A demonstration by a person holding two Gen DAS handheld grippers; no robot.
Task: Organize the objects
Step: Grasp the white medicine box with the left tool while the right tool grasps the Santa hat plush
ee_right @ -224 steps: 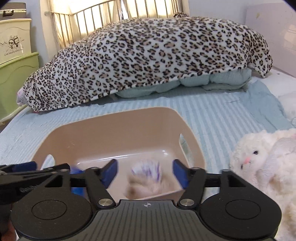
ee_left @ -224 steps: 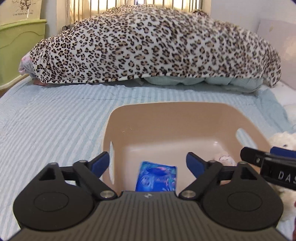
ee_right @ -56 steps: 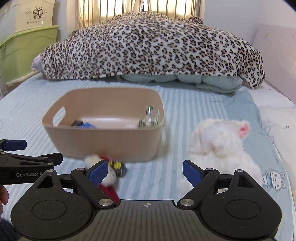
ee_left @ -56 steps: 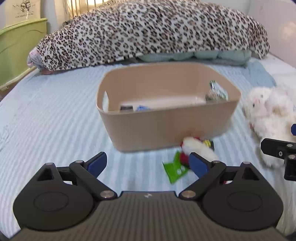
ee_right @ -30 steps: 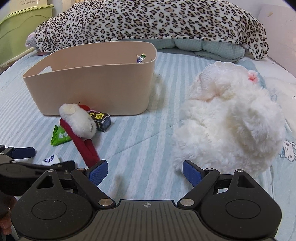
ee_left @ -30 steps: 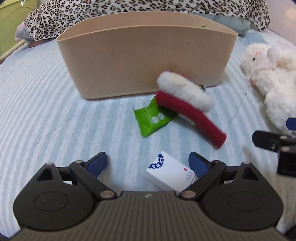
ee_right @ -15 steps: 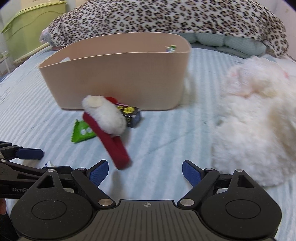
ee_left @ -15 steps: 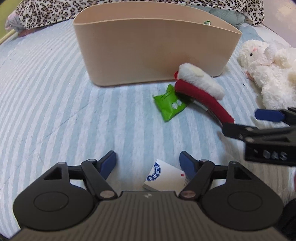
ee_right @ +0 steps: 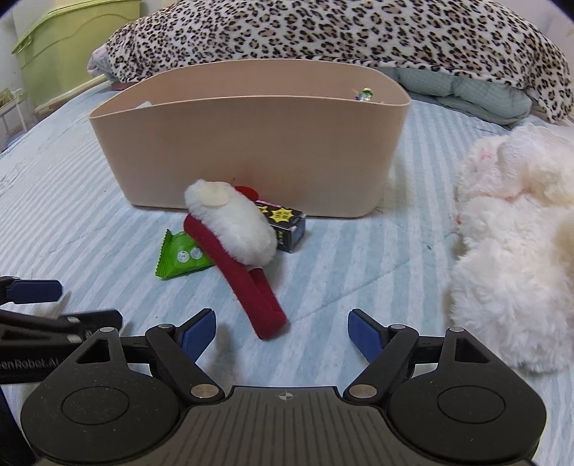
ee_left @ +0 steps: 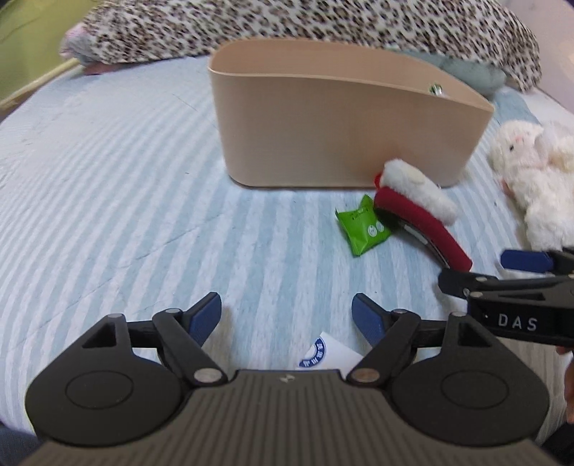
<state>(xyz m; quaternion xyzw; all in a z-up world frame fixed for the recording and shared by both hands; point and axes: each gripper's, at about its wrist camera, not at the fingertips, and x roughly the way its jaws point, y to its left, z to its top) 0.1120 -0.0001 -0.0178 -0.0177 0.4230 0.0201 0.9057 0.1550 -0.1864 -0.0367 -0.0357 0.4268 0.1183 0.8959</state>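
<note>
A beige bin (ee_left: pixel 340 132) stands on the striped bed; it also shows in the right wrist view (ee_right: pixel 251 143). In front of it lie a red and white plush band (ee_left: pixel 416 215) (ee_right: pixel 233 233), a green packet (ee_left: pixel 362 229) (ee_right: pixel 181 258) and a small dark box (ee_right: pixel 285 224). A white box with a blue seal (ee_left: pixel 328 355) lies just under my left gripper (ee_left: pixel 287 313), which is open and empty. My right gripper (ee_right: pixel 281 331) is open and empty, just short of the band's red end. It also shows at the right edge of the left wrist view (ee_left: pixel 502 286).
A white plush rabbit (ee_left: pixel 538 179) (ee_right: pixel 513 251) lies right of the bin. A leopard-print blanket (ee_right: pixel 340 32) covers bedding at the back. A green cabinet (ee_right: pixel 68 43) stands at the far left. A candy wrapper (ee_right: pixel 364 94) pokes above the bin's rim.
Both grippers have come down from over the bin to the bed in front of it. In the last half second the left one drew back over the white box and the right one neared the band.
</note>
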